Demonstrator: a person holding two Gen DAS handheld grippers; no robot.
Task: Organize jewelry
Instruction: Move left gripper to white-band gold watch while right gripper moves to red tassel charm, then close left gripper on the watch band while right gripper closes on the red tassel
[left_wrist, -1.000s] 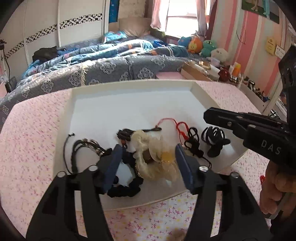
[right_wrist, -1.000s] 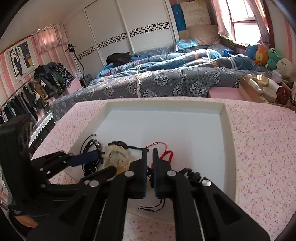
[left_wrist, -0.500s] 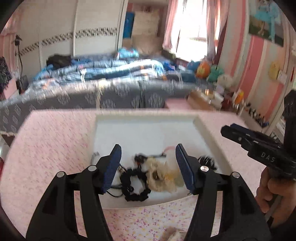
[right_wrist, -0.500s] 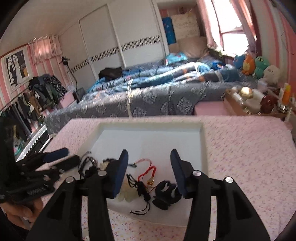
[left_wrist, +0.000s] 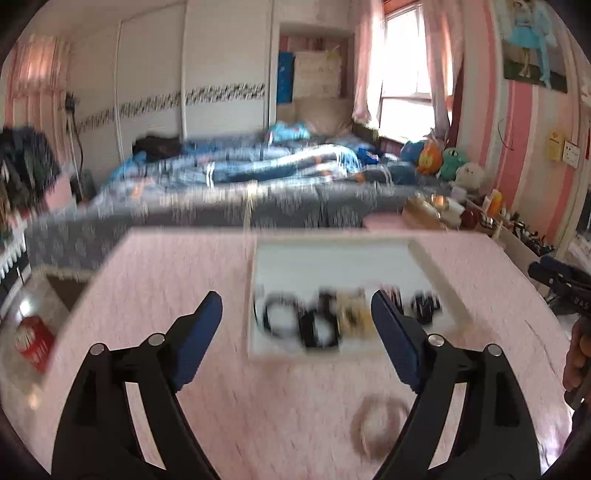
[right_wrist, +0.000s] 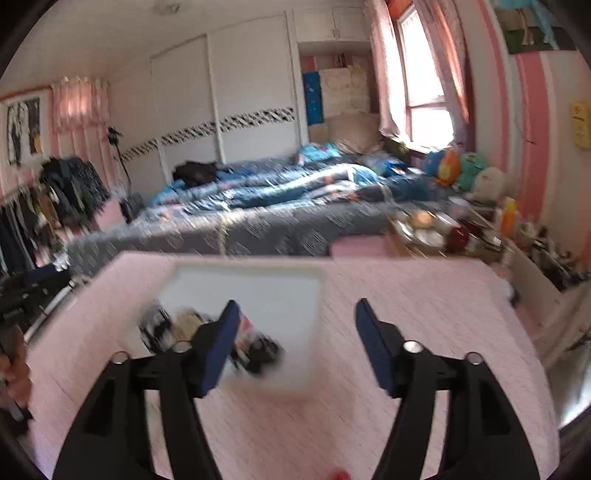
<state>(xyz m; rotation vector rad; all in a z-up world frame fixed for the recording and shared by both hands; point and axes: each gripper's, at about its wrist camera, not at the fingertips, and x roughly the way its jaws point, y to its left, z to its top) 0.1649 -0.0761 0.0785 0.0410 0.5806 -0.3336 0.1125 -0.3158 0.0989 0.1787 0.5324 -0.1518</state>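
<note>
A white tray (left_wrist: 436, 271) lies on the pink flowered tablecloth (left_wrist: 166, 273); the same tray (right_wrist: 314, 295) shows in the right wrist view. Blurred jewelry lies along its near edge: black cords (left_wrist: 280, 317), a cream scrunchie (left_wrist: 354, 314) and a black piece (left_wrist: 424, 304). In the right wrist view a black piece (right_wrist: 264, 350) lies by the tray's front edge. My left gripper (left_wrist: 295, 325) hangs above the cloth before the tray, jaws opening, nothing between them. My right gripper (right_wrist: 295, 336) is also back from the tray, jaws opening and empty. A loose ring-shaped piece (left_wrist: 380, 424) lies on the cloth near me.
A bed with blue bedding (right_wrist: 277, 199) stands behind the table. Bottles and soft toys (right_wrist: 461, 170) crowd the right side. A red can (left_wrist: 33, 339) sits low at the left. A small red thing (right_wrist: 338, 474) lies on the cloth's near edge. A hand (left_wrist: 576, 354) holds the other gripper.
Both grippers have pulled back and up from the tray. The right jaws, shut a second ago, have spread wide; the left jaws have widened too. The jewelry stays in the tray.
</note>
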